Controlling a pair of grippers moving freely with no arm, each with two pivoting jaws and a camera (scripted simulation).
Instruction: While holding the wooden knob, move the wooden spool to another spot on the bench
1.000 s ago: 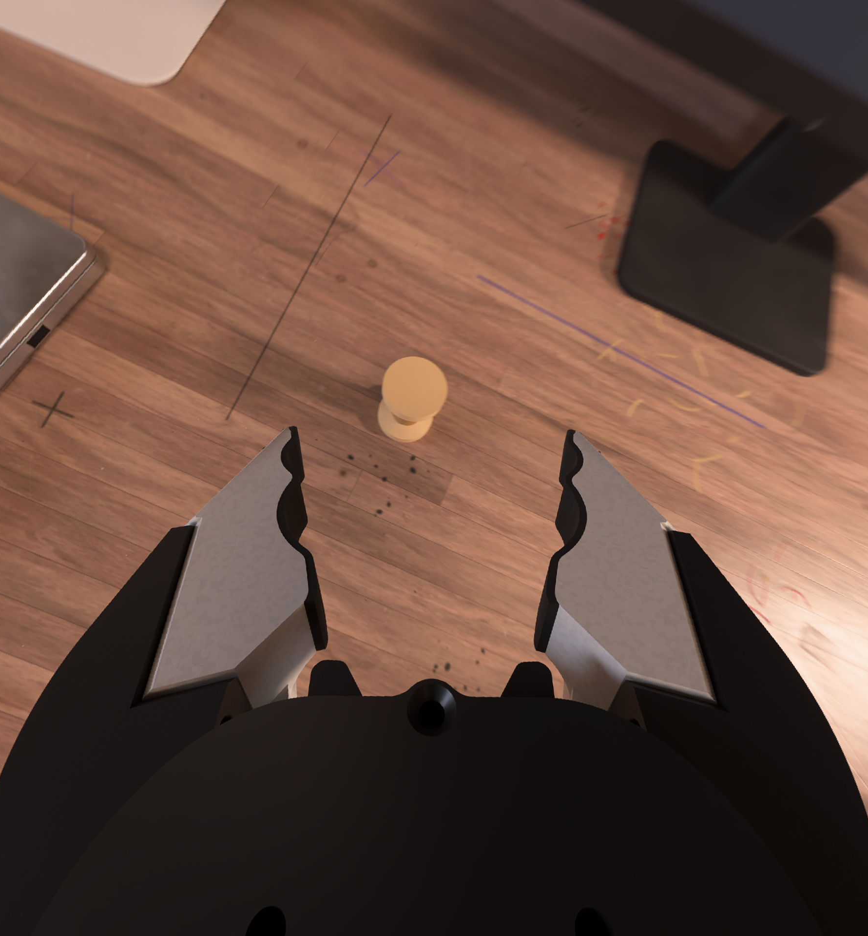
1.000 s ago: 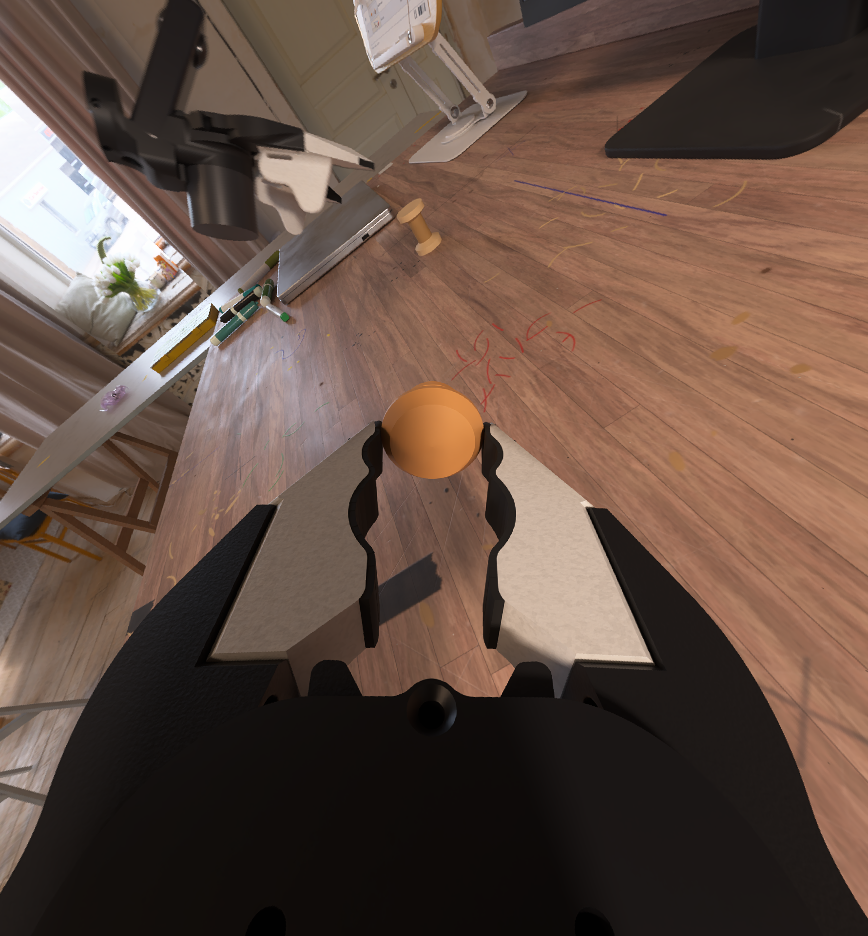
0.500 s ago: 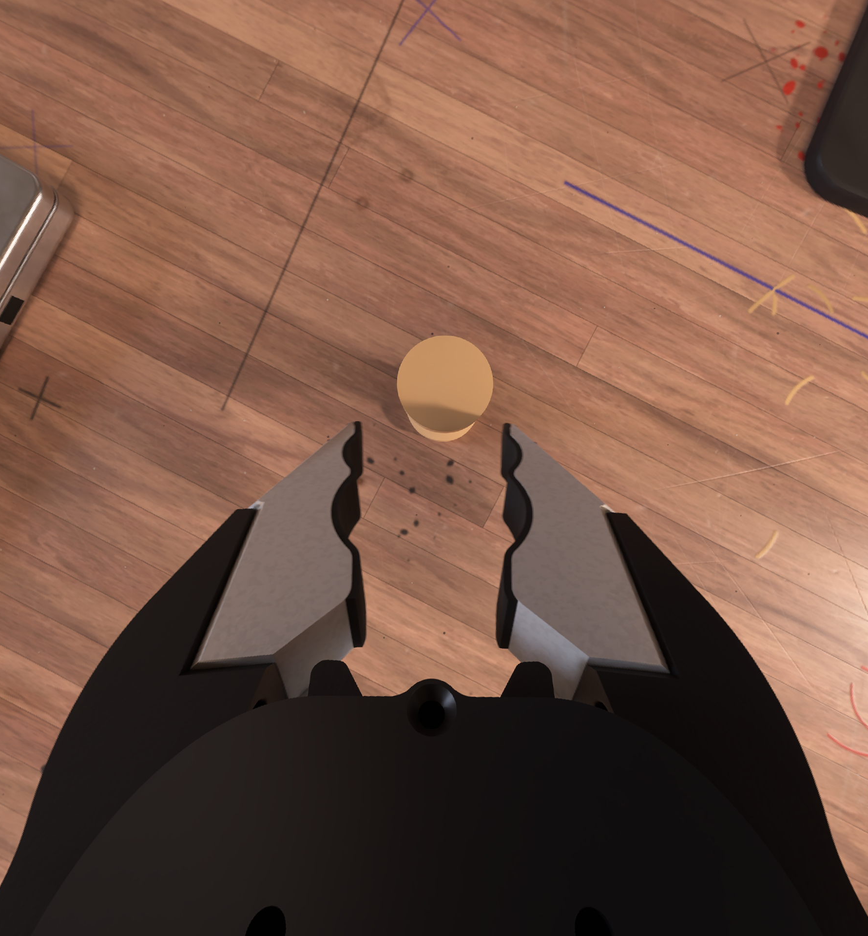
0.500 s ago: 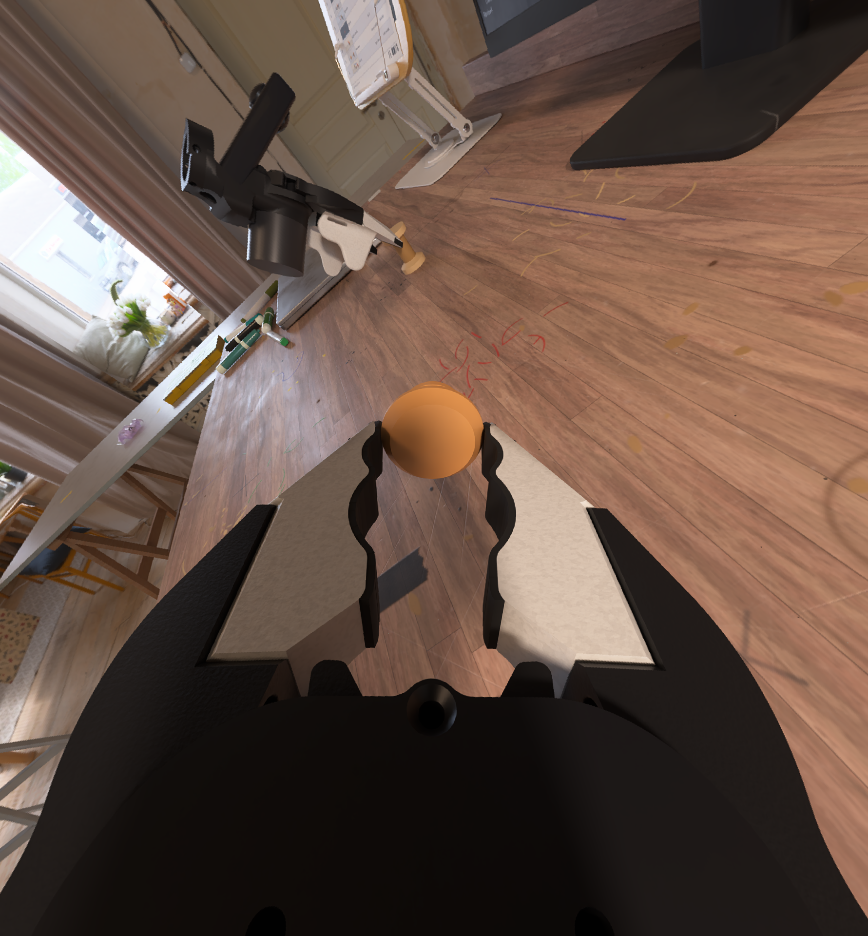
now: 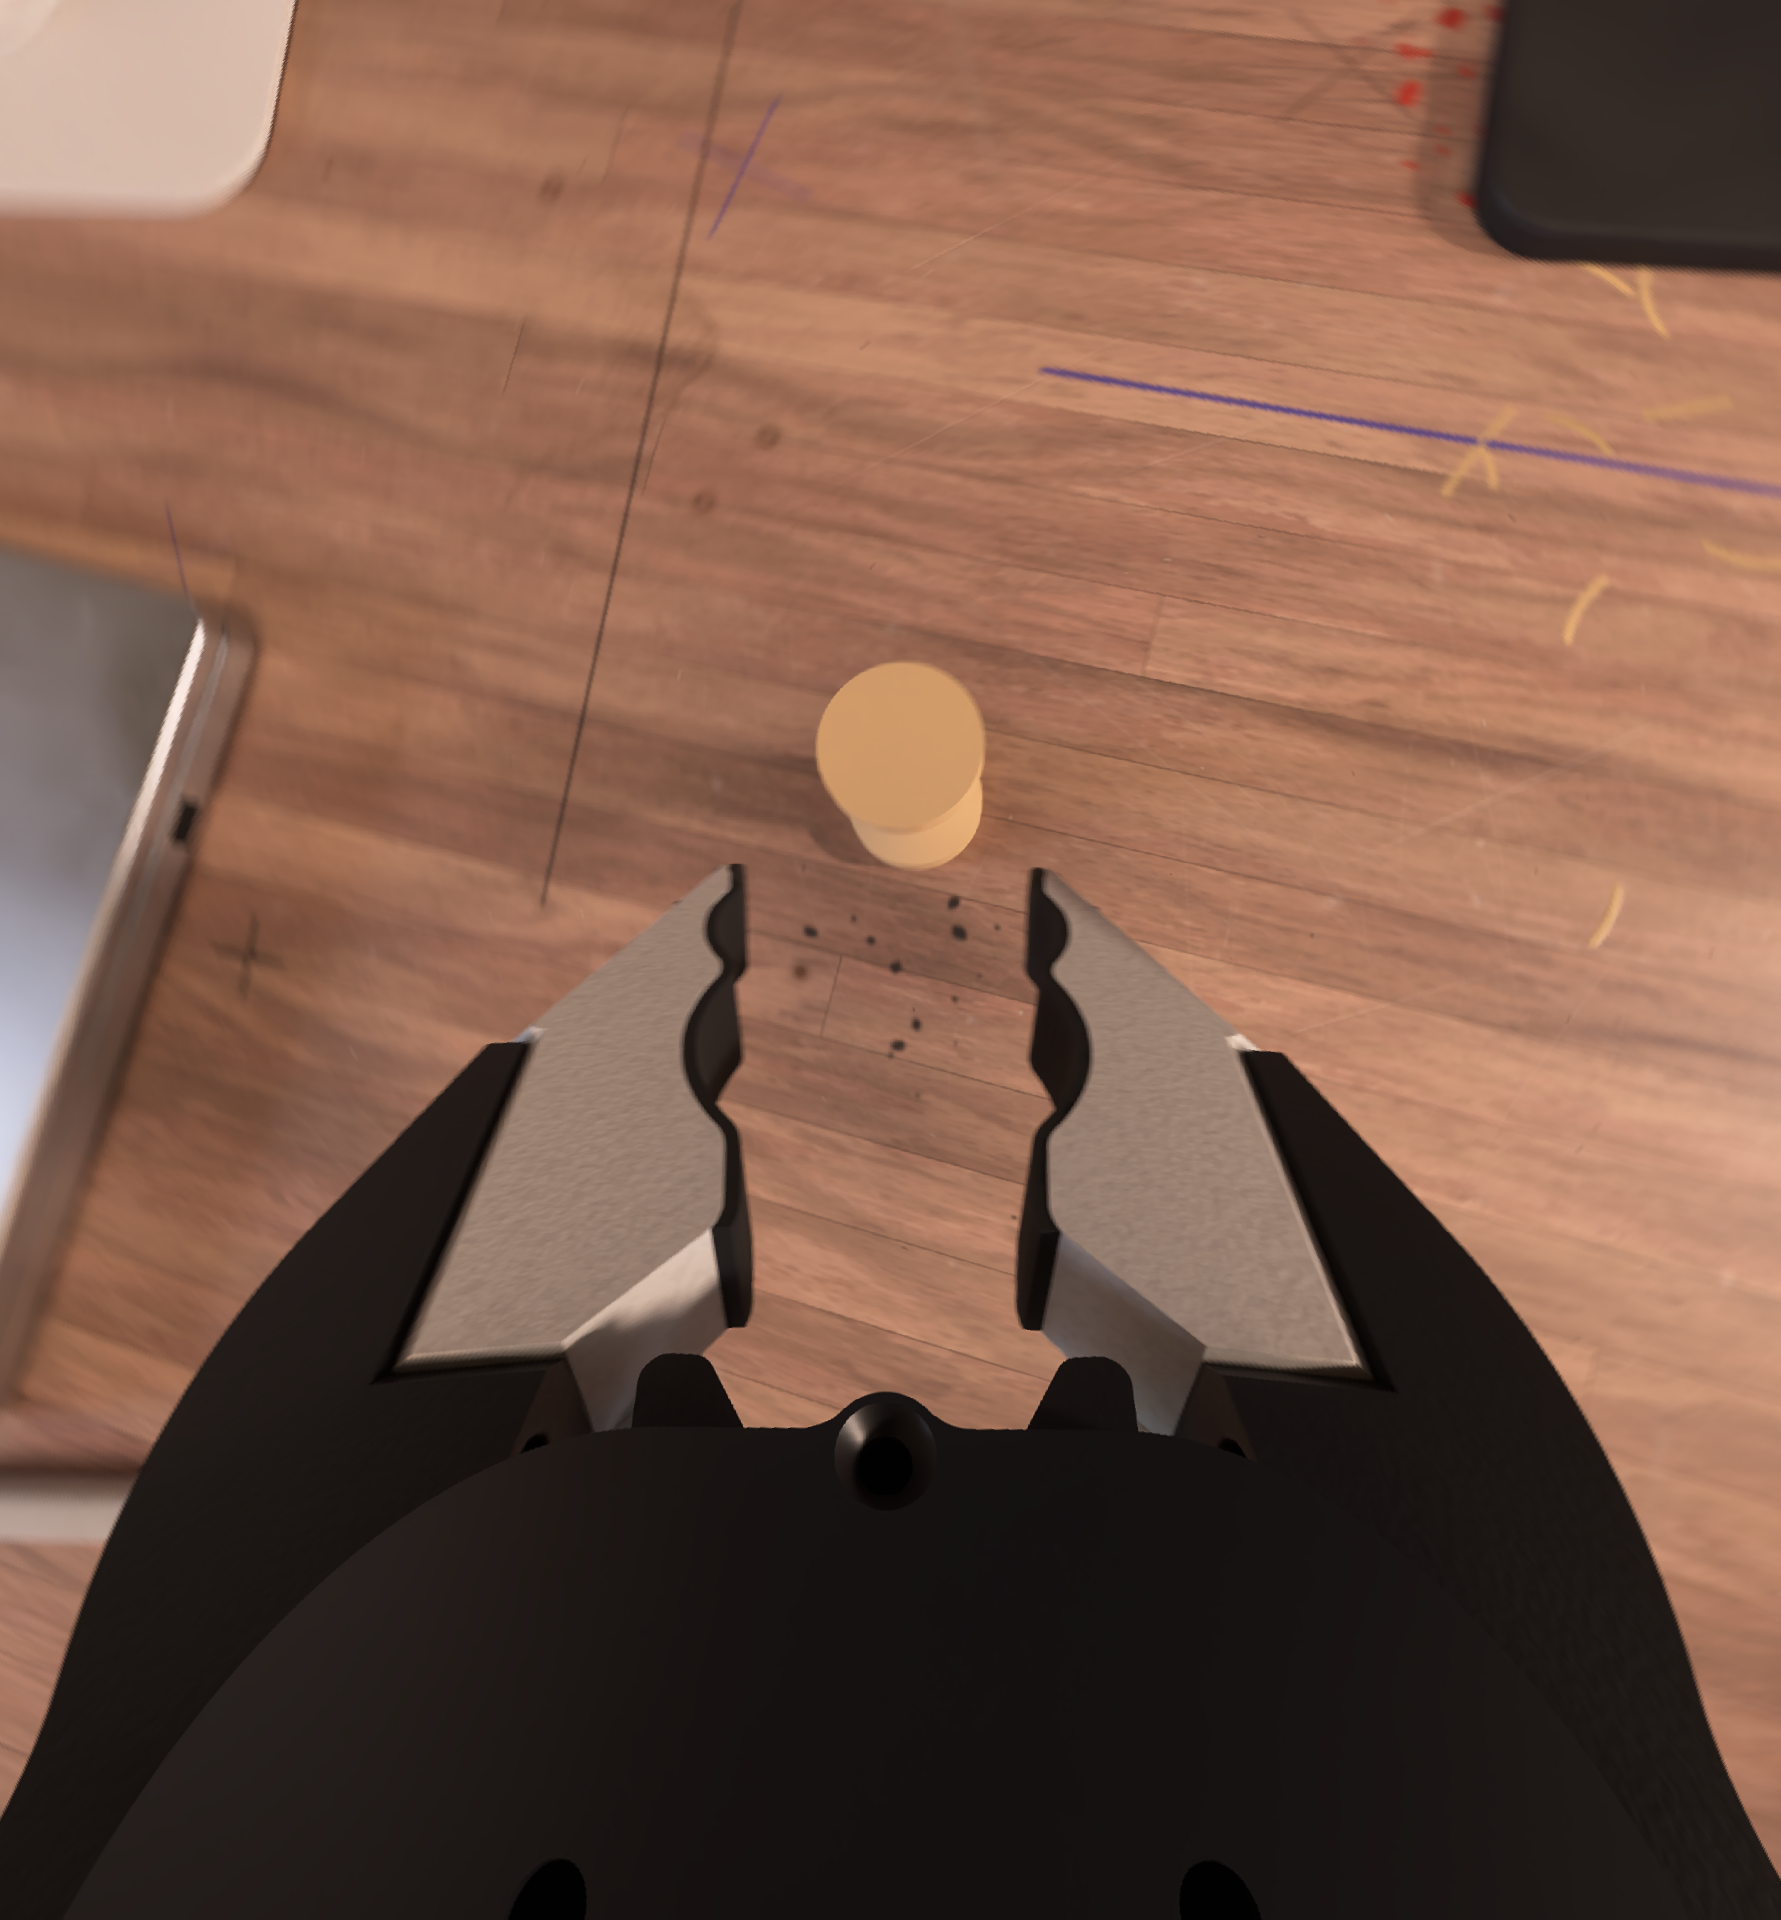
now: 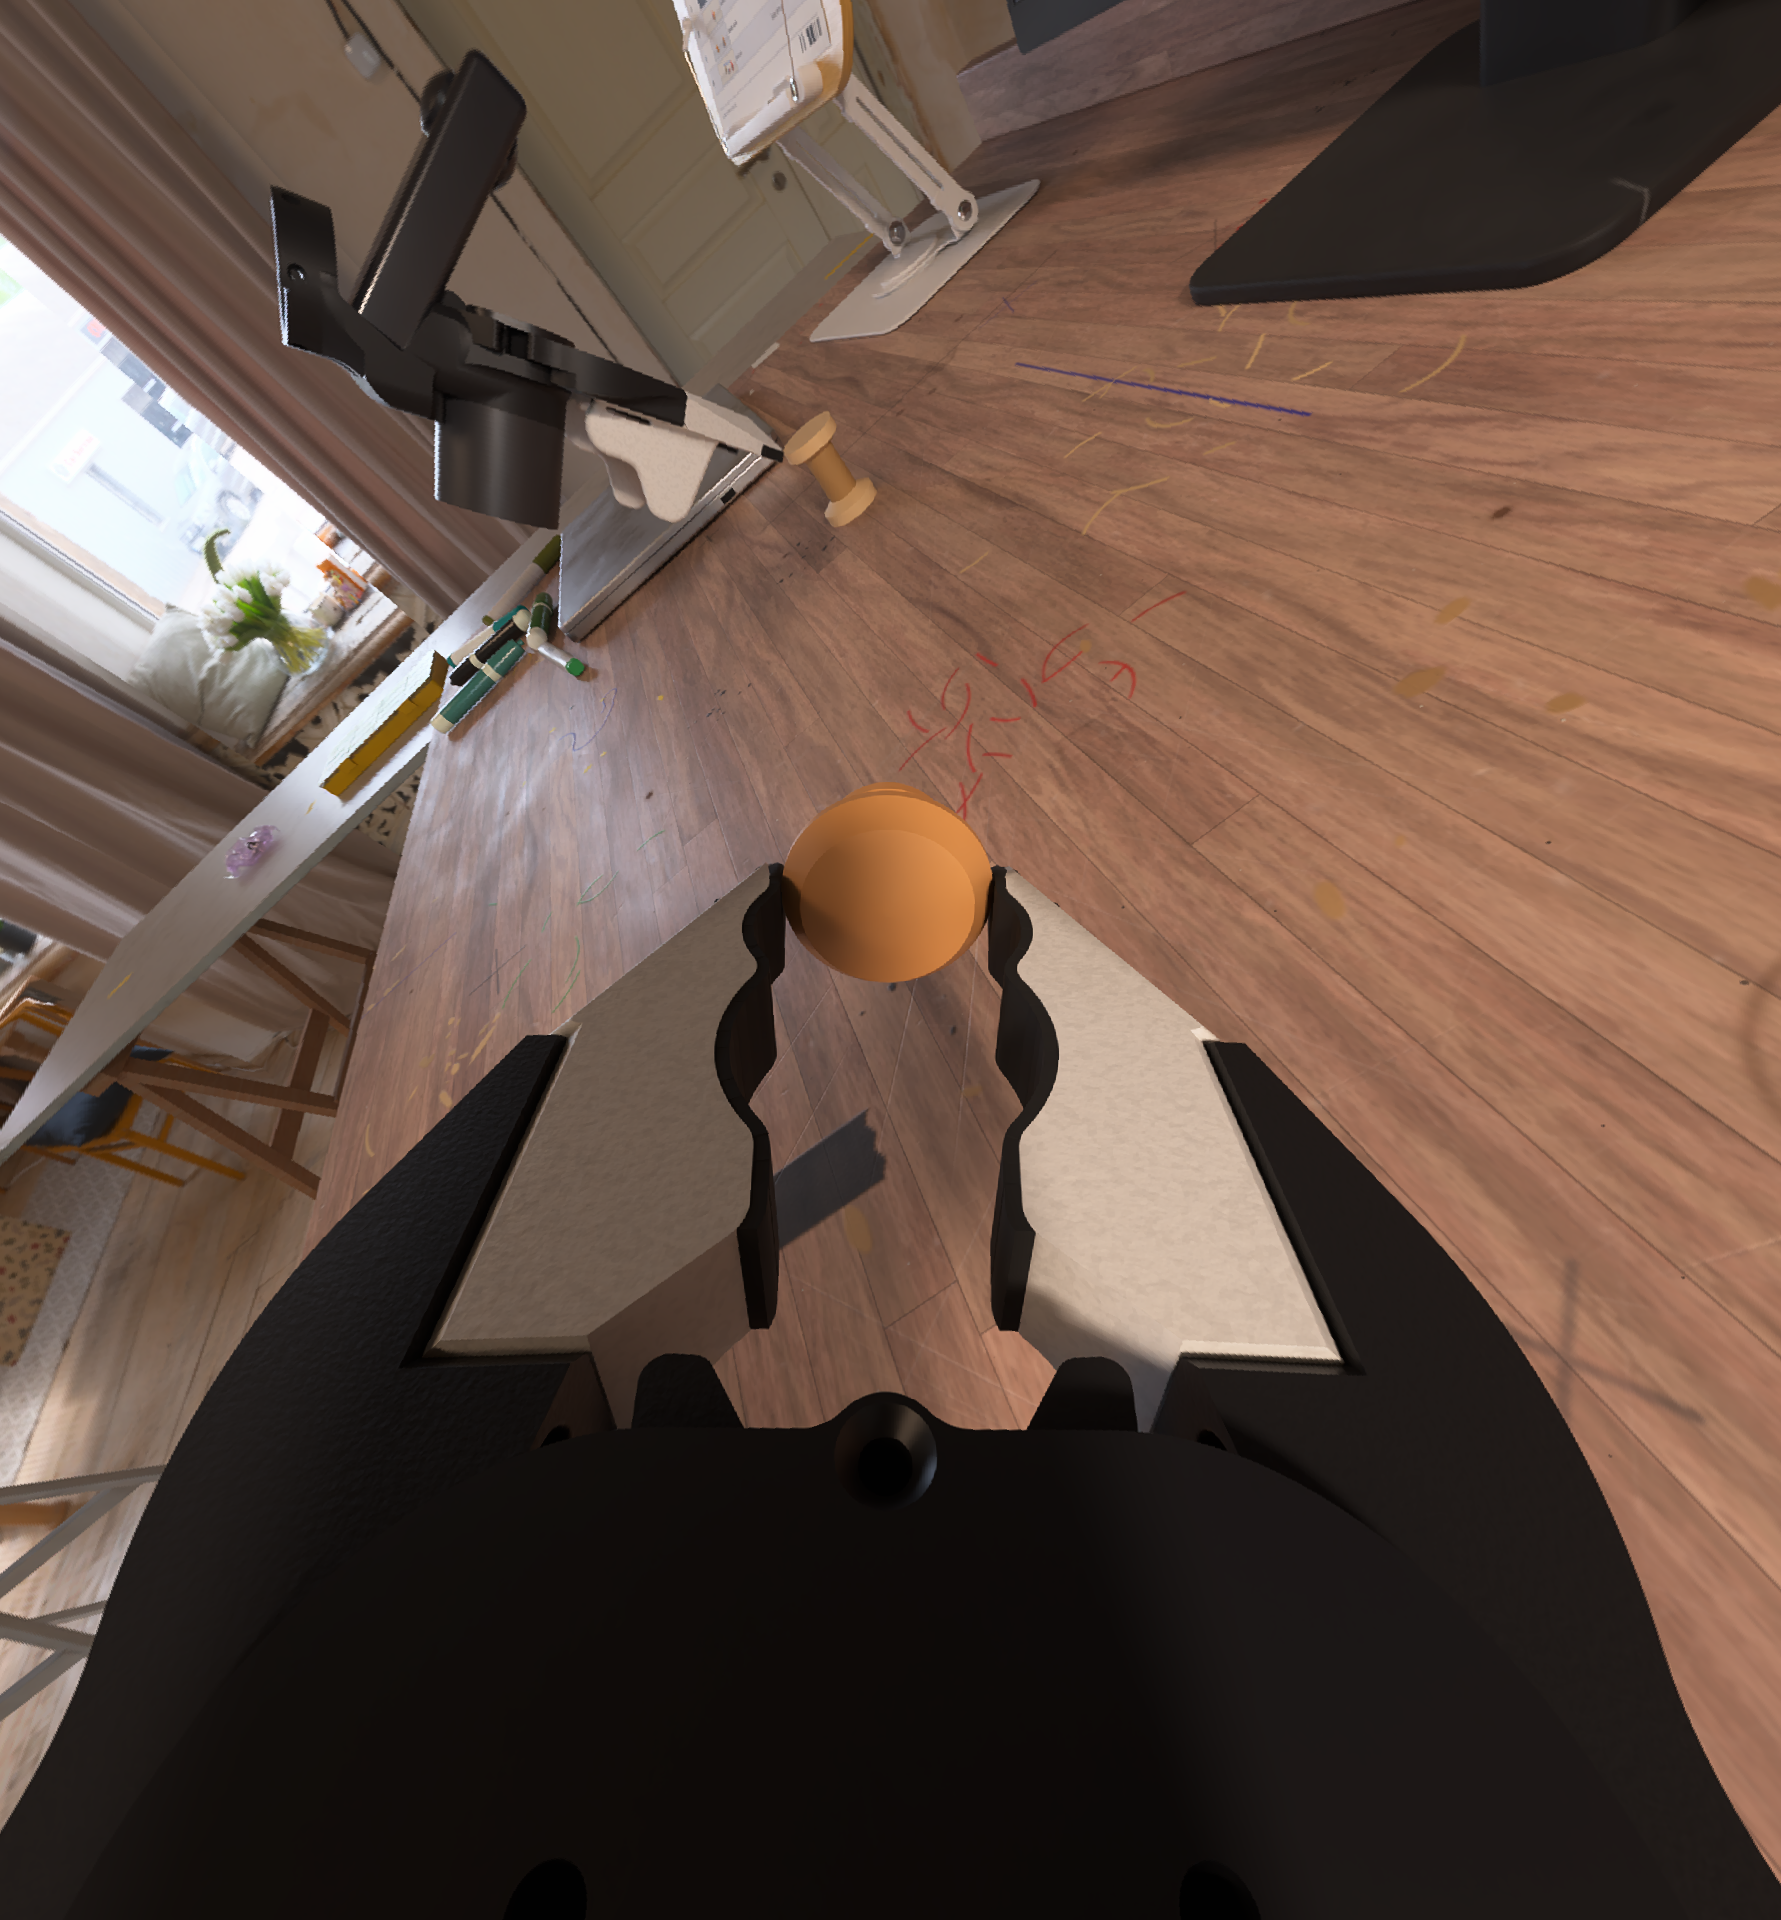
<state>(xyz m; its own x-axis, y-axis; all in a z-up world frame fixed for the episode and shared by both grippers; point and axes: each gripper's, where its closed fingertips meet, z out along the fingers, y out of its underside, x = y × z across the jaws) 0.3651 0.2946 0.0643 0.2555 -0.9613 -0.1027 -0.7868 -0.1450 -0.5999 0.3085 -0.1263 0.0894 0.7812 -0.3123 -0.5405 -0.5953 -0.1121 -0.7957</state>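
Observation:
The pale wooden spool (image 5: 901, 764) stands upright on the wooden bench (image 5: 1281, 727), just ahead of my left gripper (image 5: 886, 883). That gripper is open and empty, its jaws partly apart, with the spool outside them. In the right wrist view my right gripper (image 6: 886, 899) is shut on the round orange wooden knob (image 6: 881, 883), held above the bench. That view also shows the left gripper (image 6: 761, 449) far off, its fingertips right beside the top of the spool (image 6: 836, 470).
A silver laptop (image 5: 44, 883) lies left of the spool. A white stand base (image 5: 107, 94) is at the far left and a black monitor base (image 5: 1675, 125) at the far right. Green markers (image 6: 501, 665) lie near the bench edge.
My left gripper came down close to the spool and narrowed its jaws from wide open, then turned a little. My right gripper still holds the knob and has shifted slightly.

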